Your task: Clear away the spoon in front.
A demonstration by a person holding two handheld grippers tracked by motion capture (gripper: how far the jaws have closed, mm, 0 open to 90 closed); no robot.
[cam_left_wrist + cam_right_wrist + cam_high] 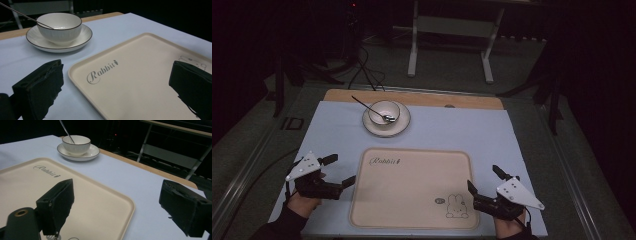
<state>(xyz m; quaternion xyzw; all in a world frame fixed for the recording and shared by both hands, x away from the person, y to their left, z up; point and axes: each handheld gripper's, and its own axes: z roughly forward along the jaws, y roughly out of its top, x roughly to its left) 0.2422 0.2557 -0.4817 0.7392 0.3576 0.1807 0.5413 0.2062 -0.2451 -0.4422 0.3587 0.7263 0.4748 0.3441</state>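
Resting on a pale blue cloth (337,130), with a cream tray (412,187) lying in the middle near the front edge. Sitting beyond the tray: a white bowl (384,111) on a saucer (402,125), a spoon (362,103) leaning inside the bowl. Hovering at the tray's left edge, left gripper (341,171), jaws spread, holding nothing. Hovering at the tray's right corner, right gripper (484,179), jaws likewise spread and empty.

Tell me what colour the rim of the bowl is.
The bowl is white with a thin dark rim, clearest in the left gripper view.
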